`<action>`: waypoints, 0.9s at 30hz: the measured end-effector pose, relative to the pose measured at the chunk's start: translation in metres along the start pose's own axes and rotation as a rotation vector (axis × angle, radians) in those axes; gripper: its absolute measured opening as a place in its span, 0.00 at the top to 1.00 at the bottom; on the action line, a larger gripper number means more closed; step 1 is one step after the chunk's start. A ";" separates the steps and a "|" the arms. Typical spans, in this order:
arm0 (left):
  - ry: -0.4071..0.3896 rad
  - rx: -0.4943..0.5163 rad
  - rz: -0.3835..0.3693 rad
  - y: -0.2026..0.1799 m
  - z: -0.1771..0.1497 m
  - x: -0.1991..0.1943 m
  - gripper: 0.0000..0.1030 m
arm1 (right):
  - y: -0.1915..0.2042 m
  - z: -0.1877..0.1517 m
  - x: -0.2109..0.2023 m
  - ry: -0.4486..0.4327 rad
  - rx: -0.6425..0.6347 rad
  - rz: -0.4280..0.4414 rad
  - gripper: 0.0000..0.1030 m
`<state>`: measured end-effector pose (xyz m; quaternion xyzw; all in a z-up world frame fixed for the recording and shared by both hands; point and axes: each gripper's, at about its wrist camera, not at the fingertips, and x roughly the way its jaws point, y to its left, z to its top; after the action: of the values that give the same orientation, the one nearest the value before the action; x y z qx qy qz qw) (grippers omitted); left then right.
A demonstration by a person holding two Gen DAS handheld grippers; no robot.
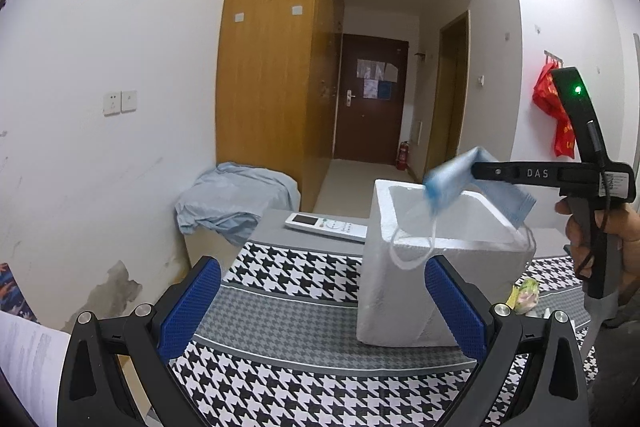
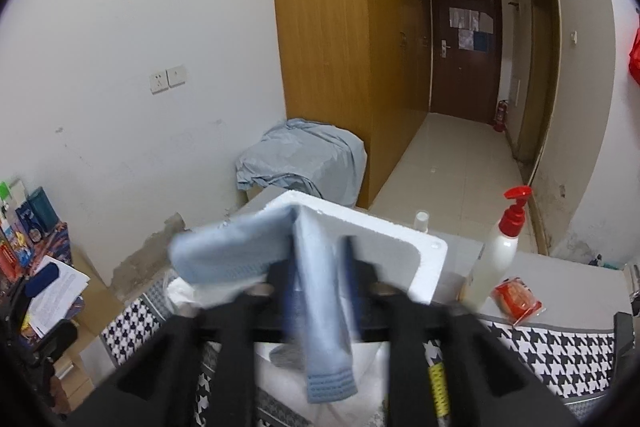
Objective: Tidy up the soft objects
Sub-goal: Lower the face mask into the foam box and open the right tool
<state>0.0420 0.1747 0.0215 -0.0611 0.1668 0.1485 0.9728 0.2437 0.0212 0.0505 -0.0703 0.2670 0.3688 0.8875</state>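
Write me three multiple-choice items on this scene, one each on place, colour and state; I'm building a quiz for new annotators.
1. Where is the blue face mask?
A) on the floor
B) above the white foam box
C) on the wardrobe

2. What colour is the pump bottle's cap?
A) green
B) red
C) black

3. How is the left gripper?
A) open, empty
B) shut on cloth
C) shut on paper

Key:
1 B, it dangles over the box's open top.
2 B, the pump head is bright red.
3 A, its blue pads stand apart with nothing between.
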 end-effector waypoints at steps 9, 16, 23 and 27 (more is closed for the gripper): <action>0.009 -0.002 -0.017 -0.003 0.000 0.003 0.01 | -0.006 -0.003 -0.020 -0.029 0.020 0.016 0.24; 0.017 0.004 -0.030 -0.008 0.000 0.004 0.01 | -0.004 -0.005 -0.035 -0.054 0.013 0.017 0.16; 0.010 0.018 -0.040 -0.017 0.002 -0.001 0.01 | -0.003 -0.012 -0.049 -0.078 -0.002 0.006 0.01; 0.010 0.027 -0.051 -0.025 0.002 -0.004 0.01 | -0.003 -0.016 -0.060 -0.091 -0.009 0.007 0.01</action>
<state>0.0470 0.1504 0.0263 -0.0530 0.1721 0.1212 0.9761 0.2038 -0.0234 0.0684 -0.0566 0.2248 0.3759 0.8972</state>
